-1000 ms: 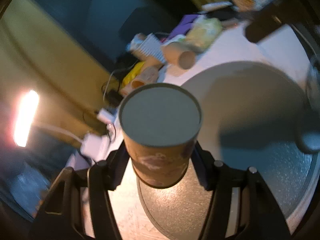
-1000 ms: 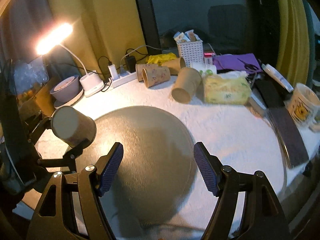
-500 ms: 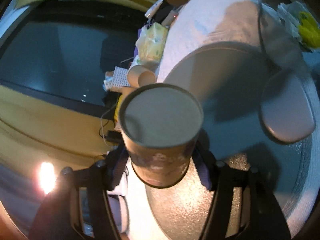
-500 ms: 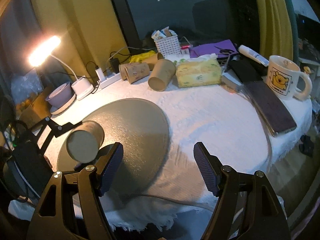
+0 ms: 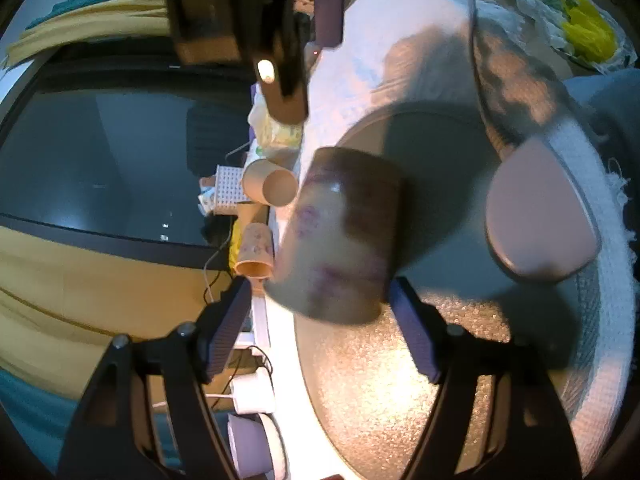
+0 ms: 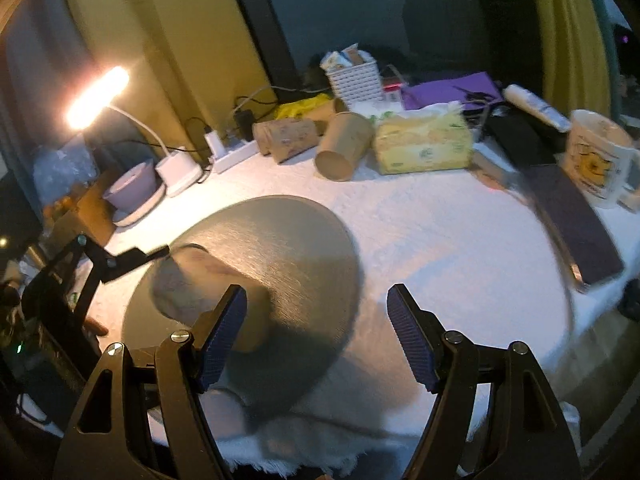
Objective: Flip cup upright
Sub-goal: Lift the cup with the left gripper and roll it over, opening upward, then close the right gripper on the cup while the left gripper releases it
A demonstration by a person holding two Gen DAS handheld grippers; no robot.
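Observation:
A brown printed paper cup [image 5: 340,236] is blurred with motion just past my left gripper [image 5: 320,328], whose jaws stand wide and no longer touch it. It lies on its side over the round grey mat [image 5: 400,380]. In the right wrist view the cup [image 6: 200,284] shows at the mat's [image 6: 288,240] left part, beside the left gripper's fingers [image 6: 132,258]. My right gripper [image 6: 316,336] is open and empty above the mat's near edge.
Several paper cups [image 6: 340,144] lie at the table's back with a tissue pack [image 6: 420,140], white basket [image 6: 354,80], power strip and lit lamp [image 6: 96,96]. A mug [image 6: 596,164] and dark flat case [image 6: 568,216] are at right. A pink bowl [image 6: 132,188] is at left.
My left gripper rolled over, then opened and let the cup go; the cup dropped away from the jaws onto the mat. The right gripper drew back slightly.

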